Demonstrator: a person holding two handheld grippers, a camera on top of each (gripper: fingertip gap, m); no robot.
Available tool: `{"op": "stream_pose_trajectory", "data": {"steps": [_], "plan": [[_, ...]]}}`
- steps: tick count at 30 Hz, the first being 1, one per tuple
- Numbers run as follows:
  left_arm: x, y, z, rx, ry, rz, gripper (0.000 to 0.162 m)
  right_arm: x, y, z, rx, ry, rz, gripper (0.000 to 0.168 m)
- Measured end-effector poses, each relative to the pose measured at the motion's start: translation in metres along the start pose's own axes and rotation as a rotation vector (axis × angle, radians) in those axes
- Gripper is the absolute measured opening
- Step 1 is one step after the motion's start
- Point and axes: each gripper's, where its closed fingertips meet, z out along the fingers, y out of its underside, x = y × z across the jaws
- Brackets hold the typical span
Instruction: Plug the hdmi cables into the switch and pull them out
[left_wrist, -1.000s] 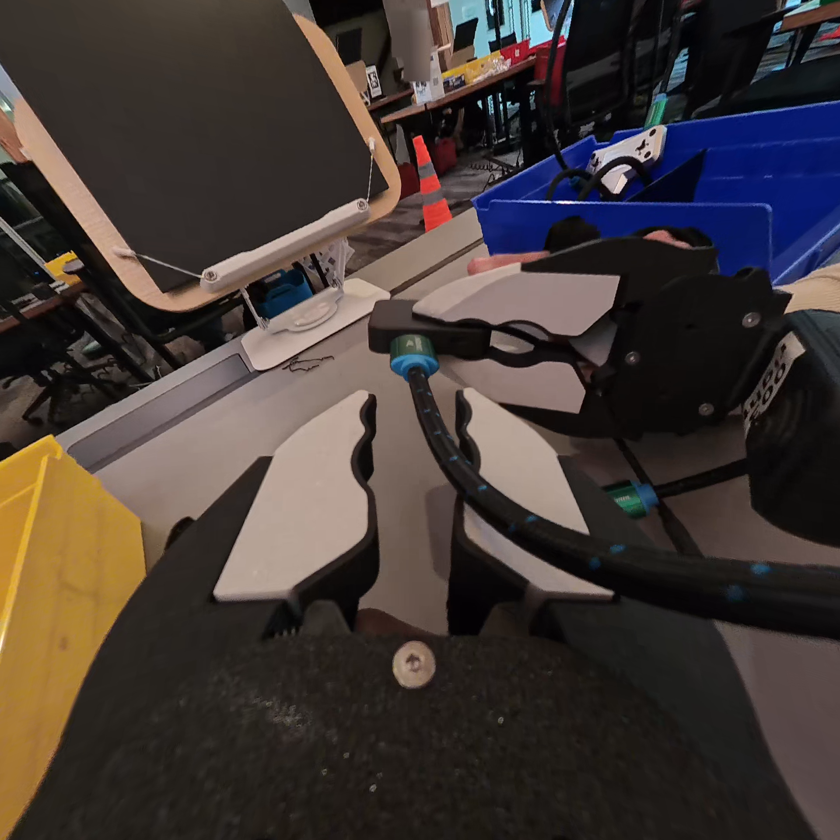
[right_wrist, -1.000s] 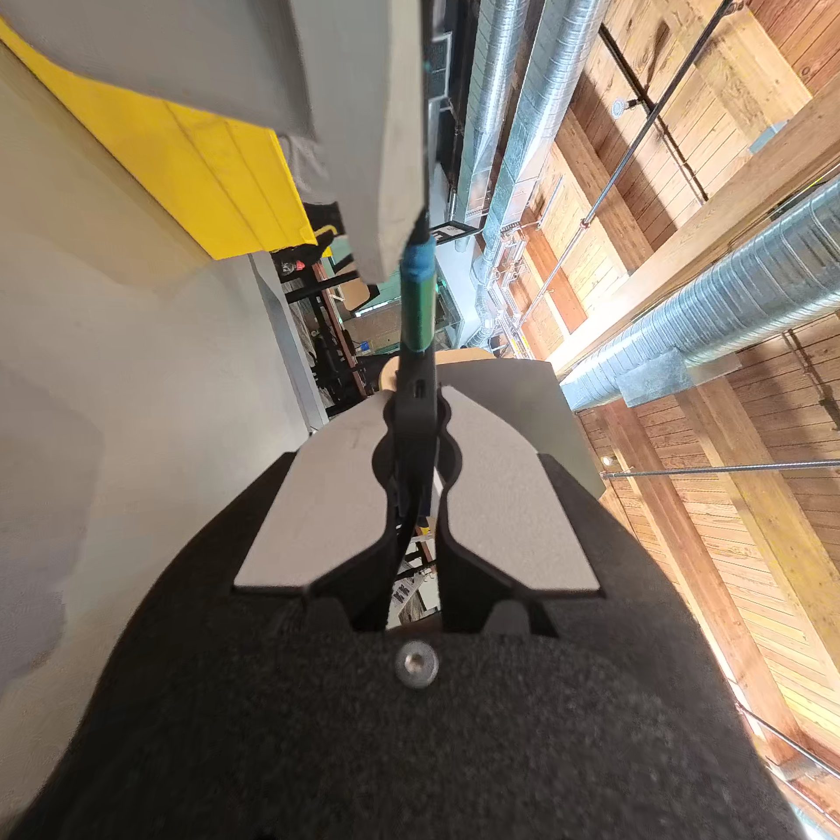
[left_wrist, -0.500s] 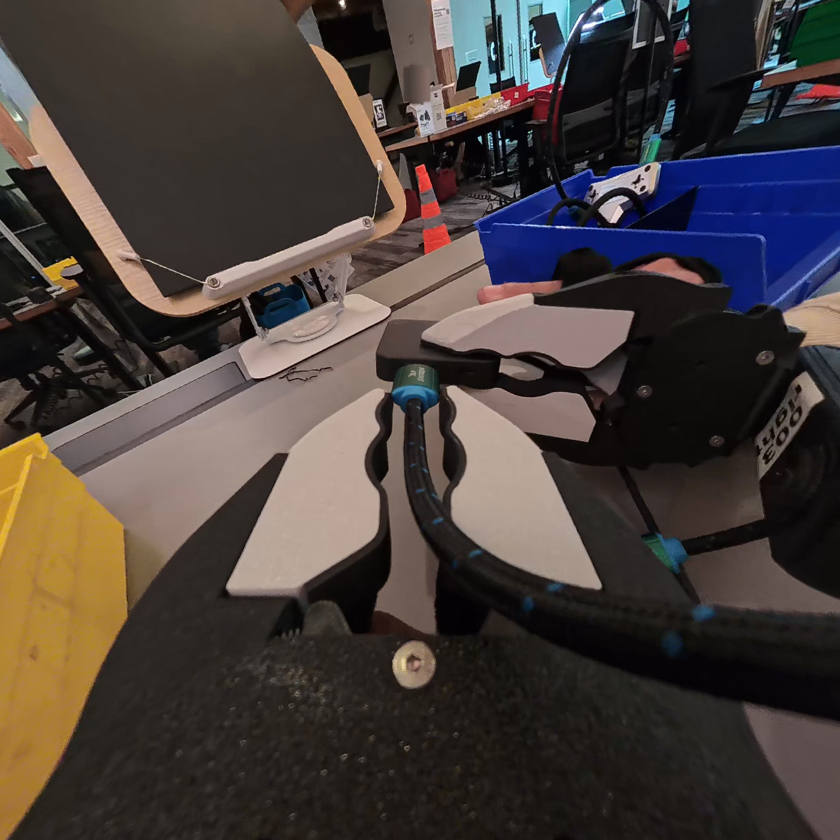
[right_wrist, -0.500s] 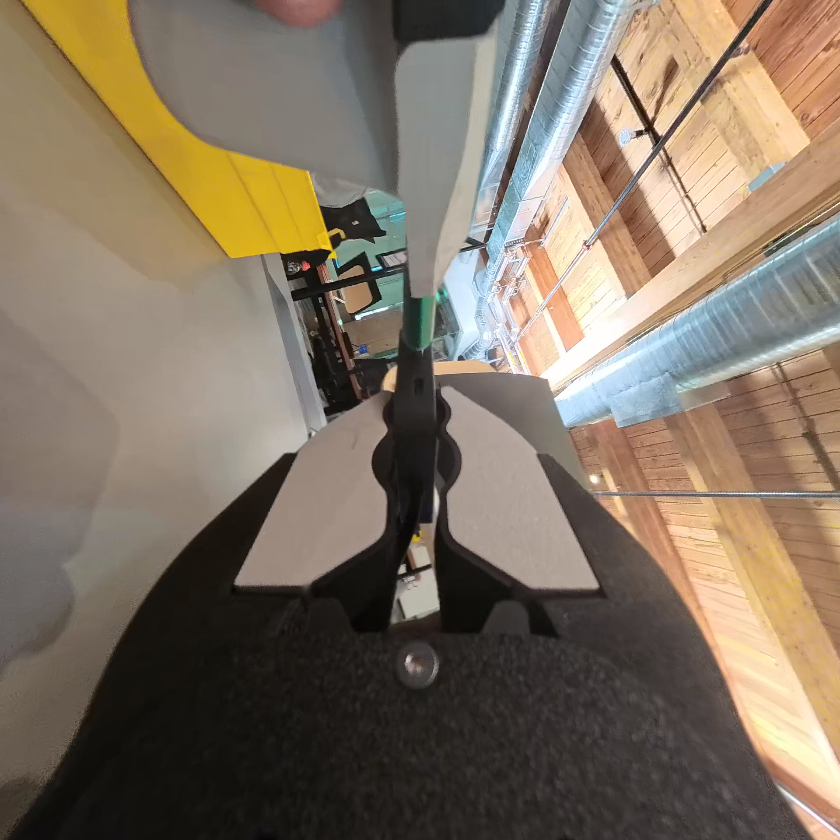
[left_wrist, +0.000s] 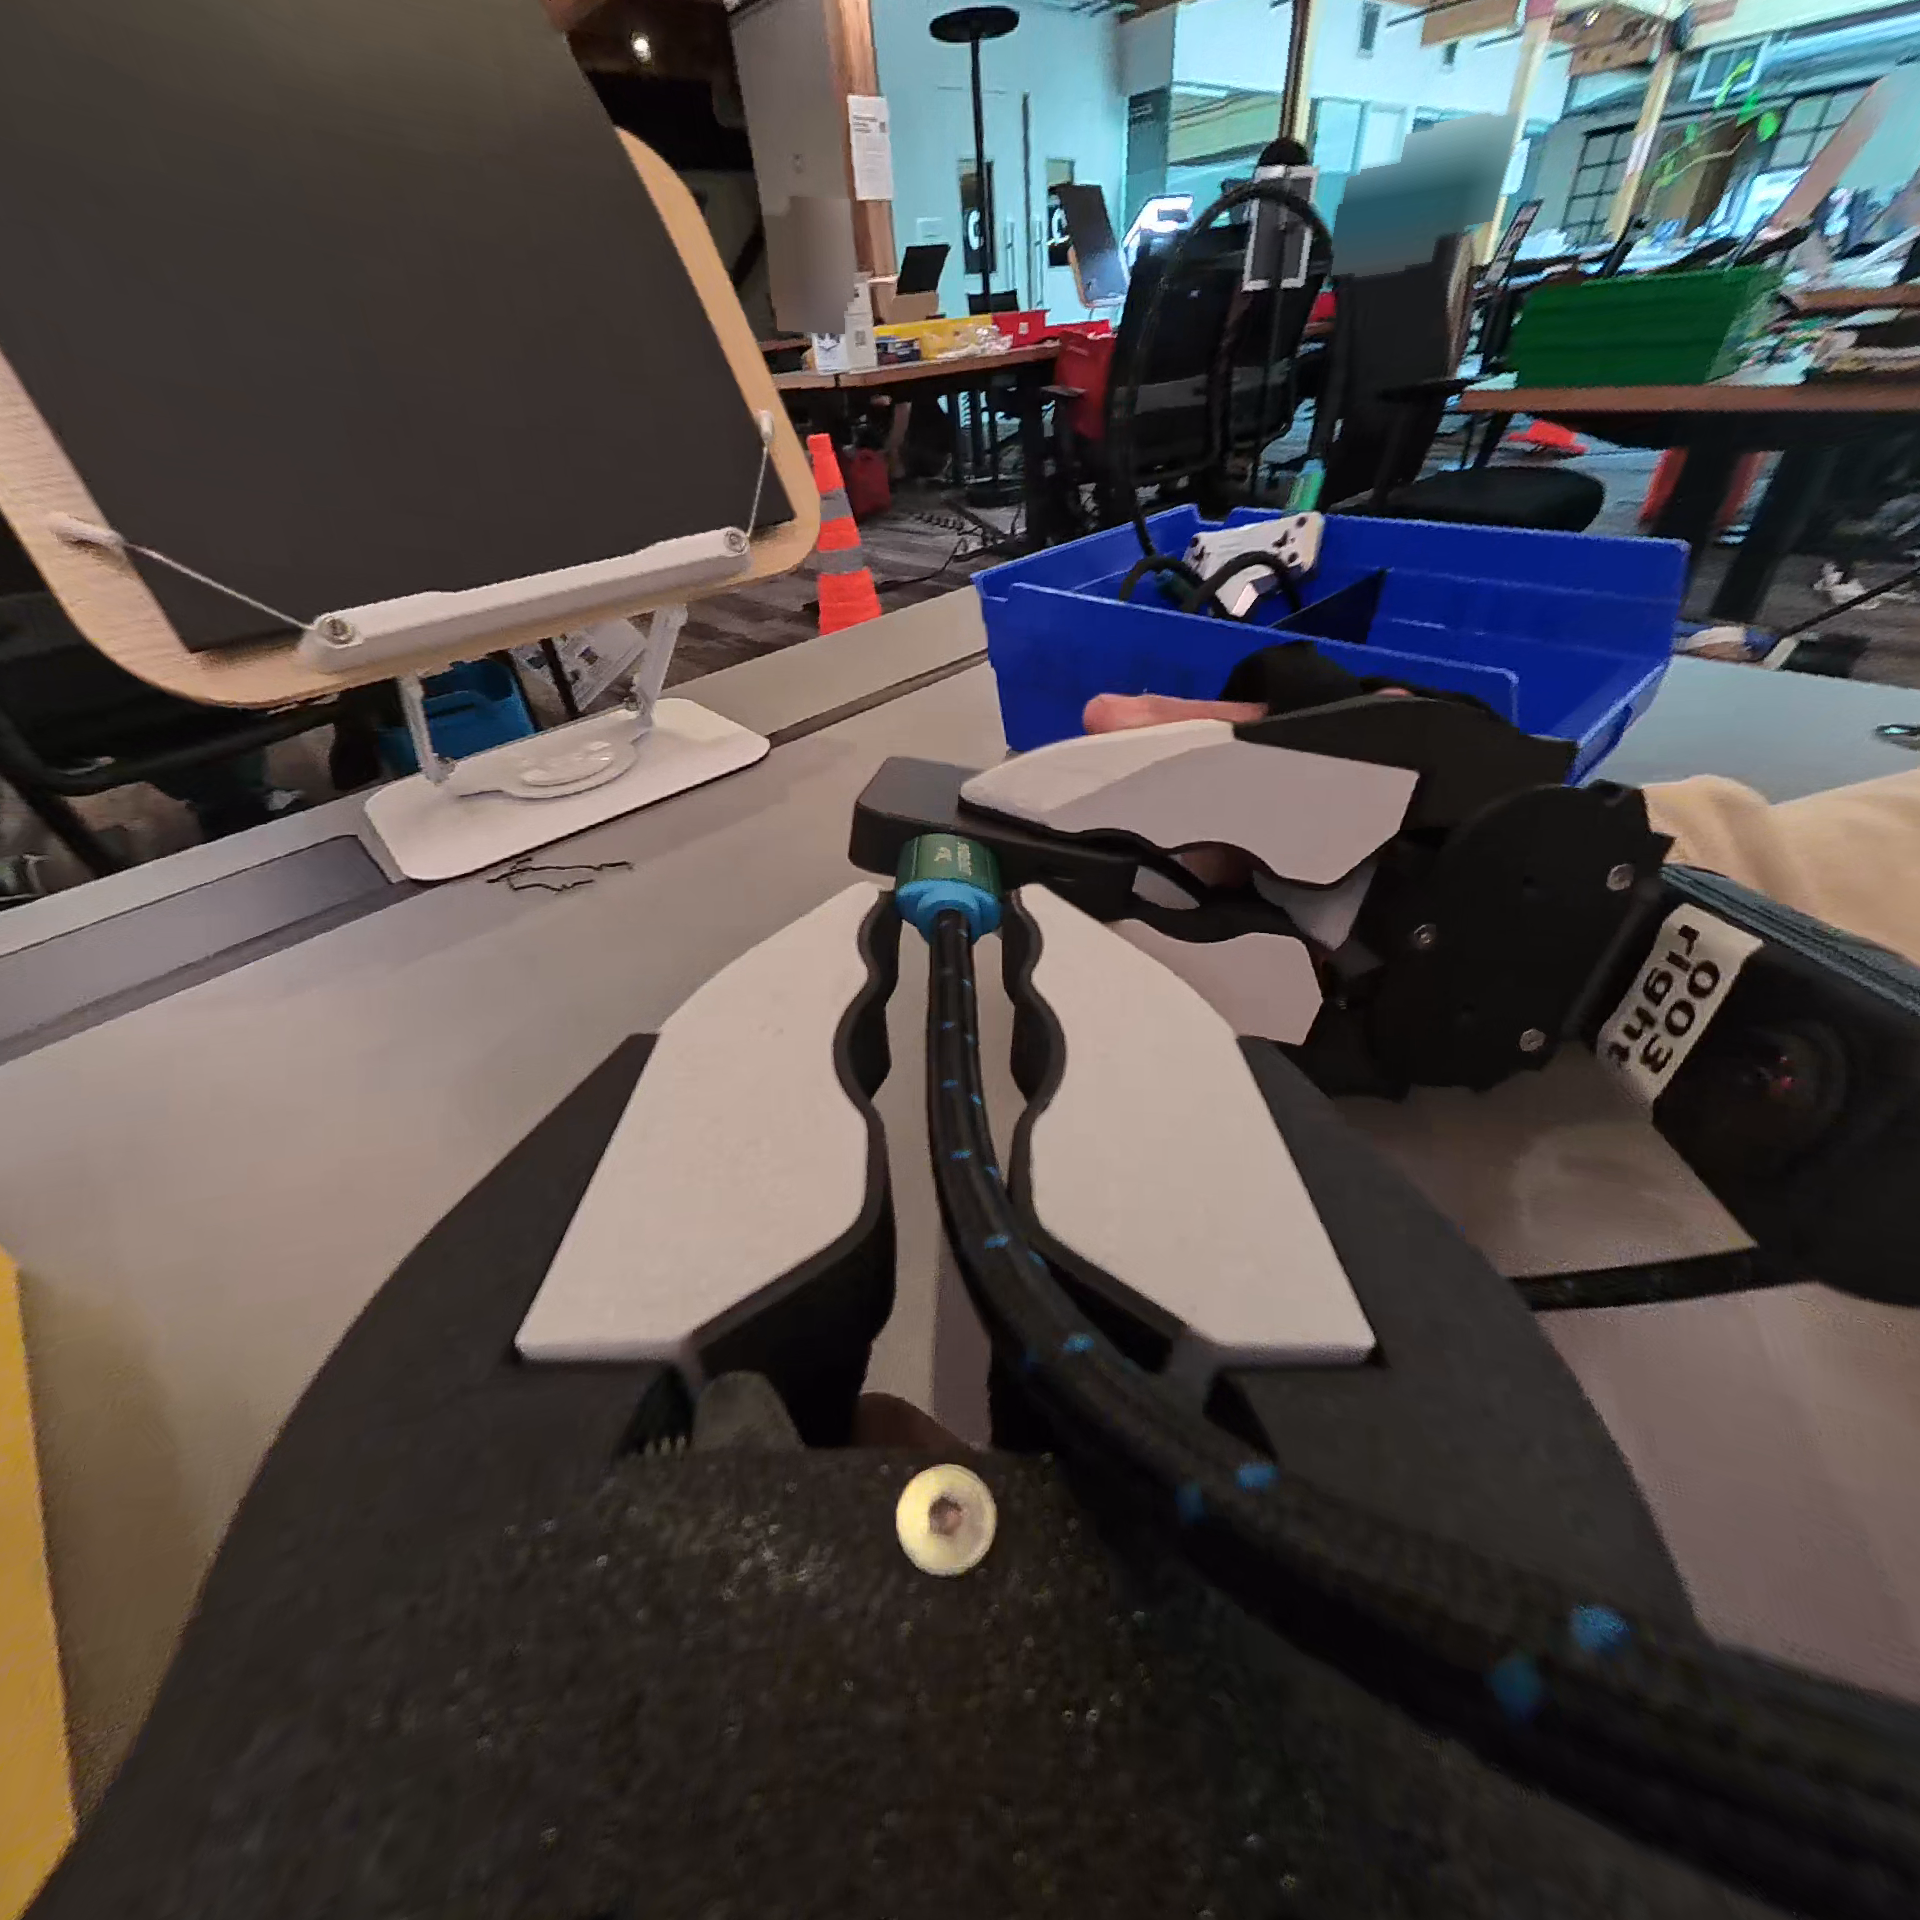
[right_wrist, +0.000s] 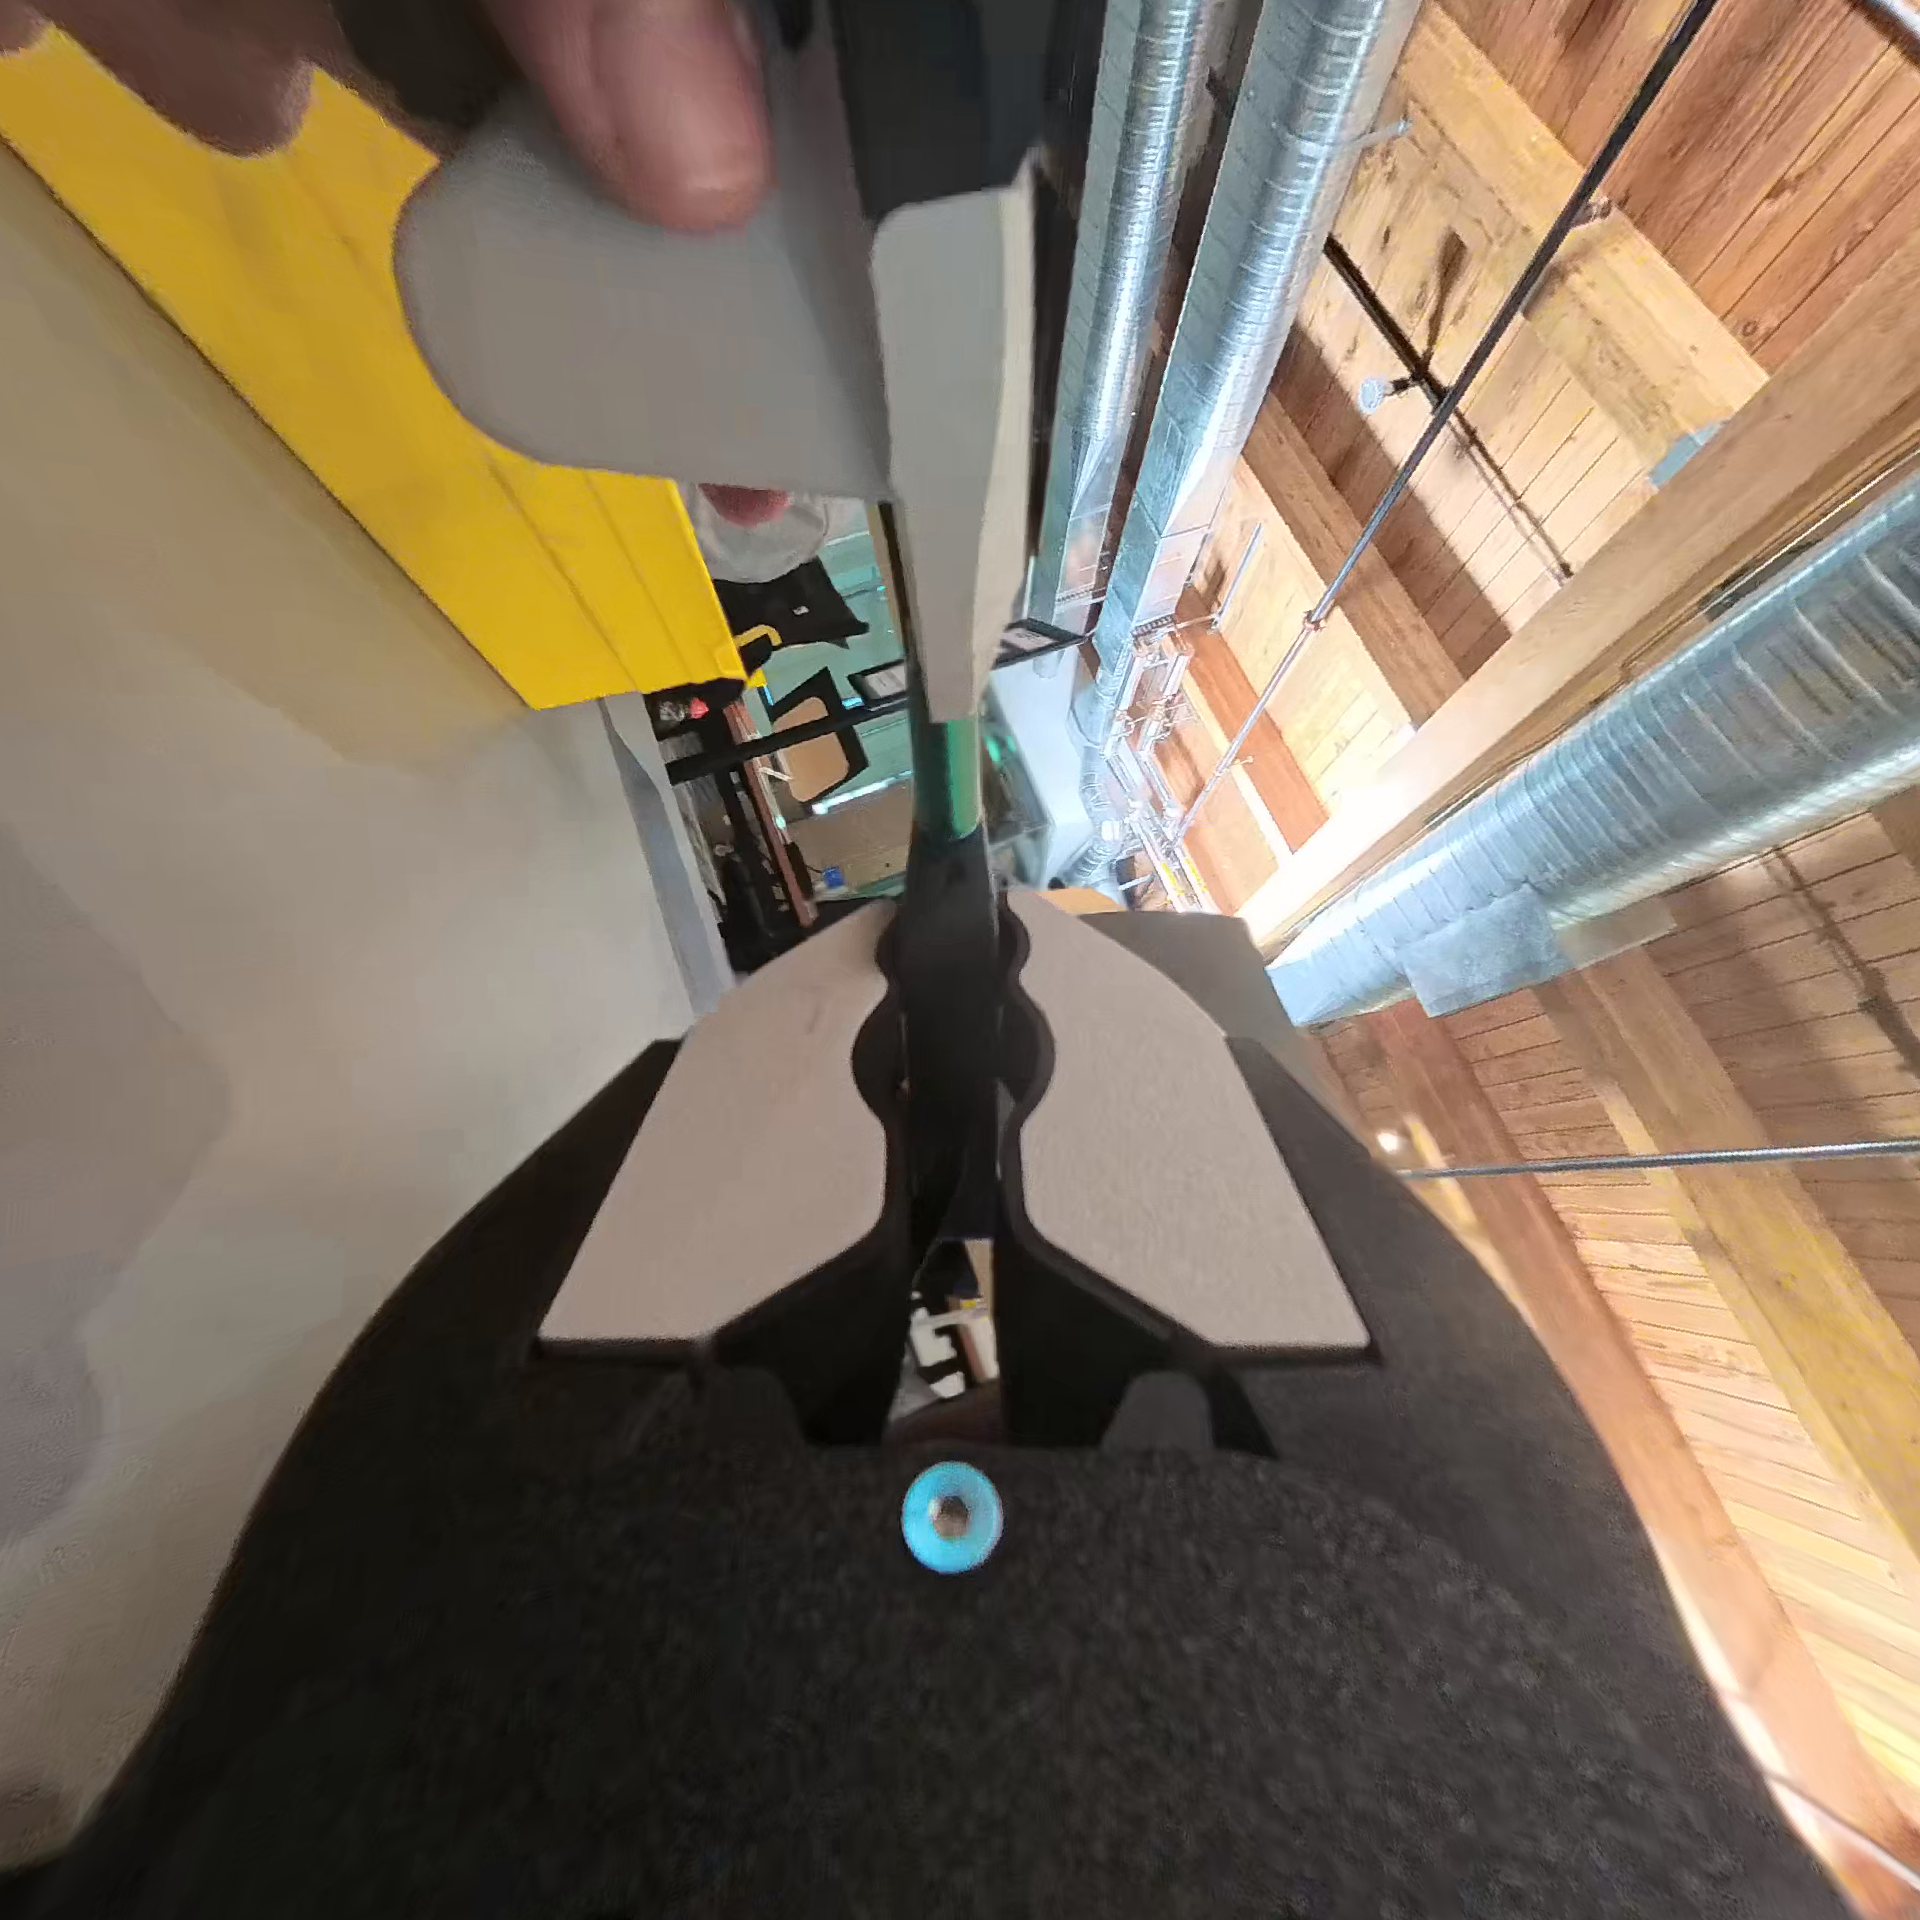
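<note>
In the left wrist view my left gripper (left_wrist: 943, 914) is shut on a black braided hdmi cable (left_wrist: 966, 1122), just behind its green and blue connector (left_wrist: 948, 868). The connector sits in a small black switch (left_wrist: 914, 805). My right gripper (left_wrist: 1039, 842) reaches in from the right, turned on its side, and is shut on the switch a little above the grey table (left_wrist: 312, 1091). In the right wrist view the right gripper (right_wrist: 951, 935) clamps the switch (right_wrist: 951, 1039). The green connector (right_wrist: 948, 779) sticks out beyond it, and the left gripper's grey finger (right_wrist: 665, 343) is above.
A blue bin (left_wrist: 1247, 665) with a white device and cables stands behind the right gripper. A dark tablet on a white stand (left_wrist: 364, 364) stands at the back left. A yellow bin (left_wrist: 21, 1558) is at the left edge. Another black cable (left_wrist: 1642, 1283) lies on the right. My left and right fingertips are right by each other.
My left gripper was open around the cable. It moved forward to the connector and closed on the cable. The right gripper kept hold of the switch.
</note>
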Motion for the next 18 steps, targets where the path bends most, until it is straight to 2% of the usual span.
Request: {"op": "stream_pose_trajectory", "data": {"steps": [5, 9, 13, 18], "plan": [[-0.005, 0.0, 0.0, -0.015, -0.025, 0.01, 0.019, -0.005, 0.003, 0.005, -0.033, -0.052, 0.098, 0.013], [-0.01, 0.006, 0.001, -0.064, -0.06, 0.045, 0.019, -0.011, 0.012, 0.011, -0.072, -0.09, -0.013, 0.014], [-0.01, 0.014, 0.004, -0.106, -0.095, 0.08, 0.019, -0.023, 0.032, 0.013, -0.185, -0.142, -0.012, 0.018], [-0.007, 0.018, 0.005, -0.091, -0.079, 0.061, 0.019, -0.025, 0.036, 0.012, -0.196, -0.165, 0.003, 0.013]]}}
